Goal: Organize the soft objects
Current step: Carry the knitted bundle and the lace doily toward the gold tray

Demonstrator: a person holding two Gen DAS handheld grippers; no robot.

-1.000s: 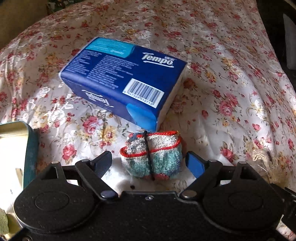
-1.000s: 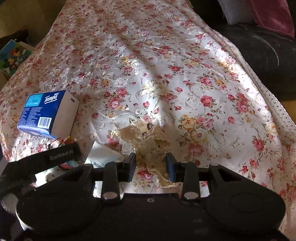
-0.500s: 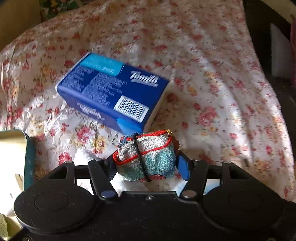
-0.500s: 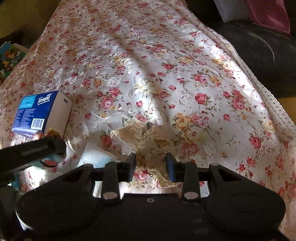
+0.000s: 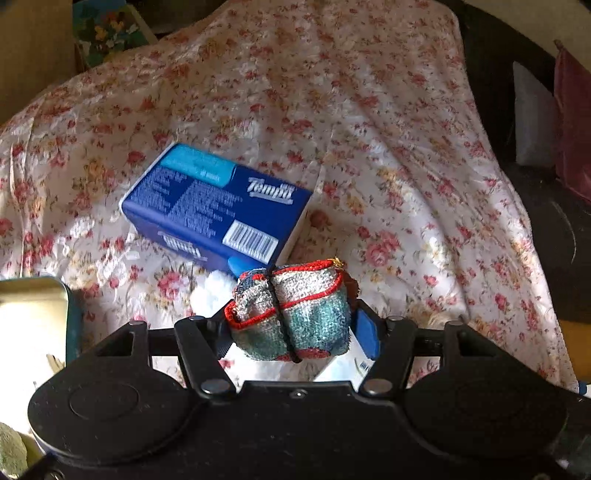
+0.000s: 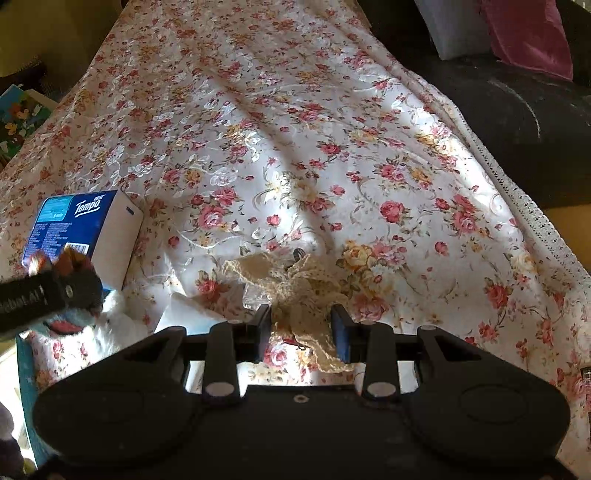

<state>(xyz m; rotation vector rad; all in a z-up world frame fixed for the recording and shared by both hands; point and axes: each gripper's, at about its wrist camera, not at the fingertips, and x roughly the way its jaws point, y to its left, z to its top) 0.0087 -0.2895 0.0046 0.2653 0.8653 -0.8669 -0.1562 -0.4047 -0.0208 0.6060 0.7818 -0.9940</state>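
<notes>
Holding a banded towel bundle (image 5: pixel 291 314) clamped in my left hand-held gripper (image 5: pixel 295 328) above the floral bedspread (image 5: pixel 388 155), right hand-held gripper (image 6: pixel 301 332) part-open astride lace cloth (image 6: pixel 295 288): squashy bundle may slip free before reaching the tin (image 5: pixel 33 314).

Floral bedspread (image 6: pixel 332 147), dark sofa (image 6: pixel 517 122) (maroon cushion (image 6: pixel 528 33) on it), open tin (image 5: pixel 33 321)

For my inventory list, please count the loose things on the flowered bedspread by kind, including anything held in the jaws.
Tempo tissue pack: 1
Rolled knitted cloth, red-edged, tied with a black band: 1
Cream lace piece: 1
White fluffy item: 1
White packet: 1
Teal tin: 1
Total: 6
</notes>
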